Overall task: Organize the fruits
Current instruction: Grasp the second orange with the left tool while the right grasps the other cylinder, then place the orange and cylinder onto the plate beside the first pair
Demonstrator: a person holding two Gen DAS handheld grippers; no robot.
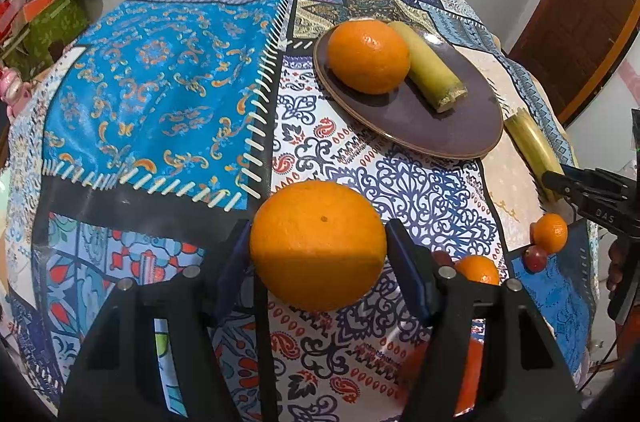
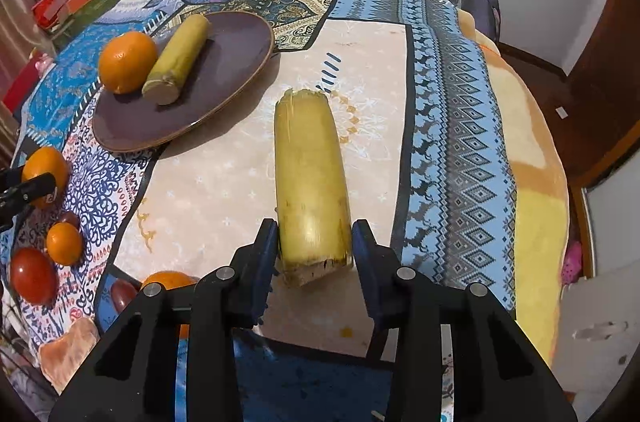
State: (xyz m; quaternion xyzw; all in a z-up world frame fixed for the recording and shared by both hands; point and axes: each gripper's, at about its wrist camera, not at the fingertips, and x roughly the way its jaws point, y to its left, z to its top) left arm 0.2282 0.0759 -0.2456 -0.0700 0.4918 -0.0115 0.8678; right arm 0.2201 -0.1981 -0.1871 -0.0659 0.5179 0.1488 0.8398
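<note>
Hand-held gripper on the right [image 2: 315, 250] sits w/ its blue pads against both sides of a yellow-green cane stalk piece [image 2: 310, 182], clamped near the cut end closest to the camera; the stalk lies lengthwise on the patchwork-covered worktop [image 2: 224, 182], pointing away. Left hand-held gripper [image 1: 318, 254] straddles a big orange [image 1: 318, 244], pads right at its flanks, apparently gripping it, though contact on the left pad is hard to confirm. Beyond both sits a dark purple plate [image 2: 240, 42] already holding another orange [image 2: 127, 61] and a second stalk piece [image 2: 178, 60], lying side by side and touching. Loose fruit remains at the near edge: two small oranges [image 2: 63, 243] [image 2: 45, 174], a red tomato-like fruit [image 2: 33, 275], plus a couple of dark red ones, too small to identify. Judgement: the step is carrying both items to the plate. To do it well, lift the stalk level so the long free end doesn't sag or swing, approach from the bare right half of the plate, set it parallel to the stalk there, & keep the two grippers from crossing.
</note>
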